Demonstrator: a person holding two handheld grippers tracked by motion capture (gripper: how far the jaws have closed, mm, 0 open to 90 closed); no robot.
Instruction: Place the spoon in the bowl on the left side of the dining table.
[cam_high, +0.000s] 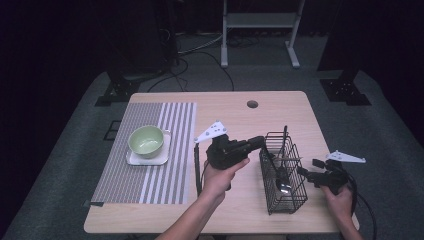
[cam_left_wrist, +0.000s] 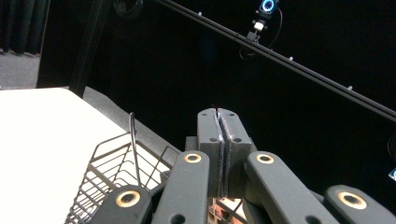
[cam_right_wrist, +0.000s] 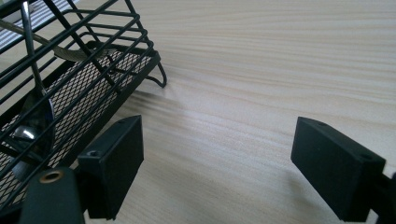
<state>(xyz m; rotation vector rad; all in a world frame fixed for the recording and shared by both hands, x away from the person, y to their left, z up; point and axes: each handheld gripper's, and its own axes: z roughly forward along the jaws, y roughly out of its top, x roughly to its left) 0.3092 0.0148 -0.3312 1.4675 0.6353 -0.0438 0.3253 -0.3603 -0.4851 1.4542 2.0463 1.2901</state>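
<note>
A black wire basket (cam_high: 283, 172) stands right of the table's middle. A metal spoon (cam_high: 283, 181) lies inside it, and a thin dark handle (cam_high: 285, 134) sticks up from it. My left gripper (cam_high: 258, 141) points right, its tips at the basket's upper left rim. Its jaws are shut, and in the left gripper view the pads (cam_left_wrist: 219, 140) press flat together above the basket (cam_left_wrist: 109, 179). My right gripper (cam_high: 310, 167) sits just right of the basket, low over the wood. It (cam_right_wrist: 224, 163) is open with bare table between its jaws, and the basket (cam_right_wrist: 79, 79) with the spoon (cam_right_wrist: 35, 116) is to its left.
A striped placemat (cam_high: 160, 170) covers the table's left half. On it a green bowl (cam_high: 146, 140) sits on a white square plate (cam_high: 131, 159). A thin dark rod (cam_high: 197, 172) lies along the mat's right edge. A round cable hole (cam_high: 252, 104) is near the far edge.
</note>
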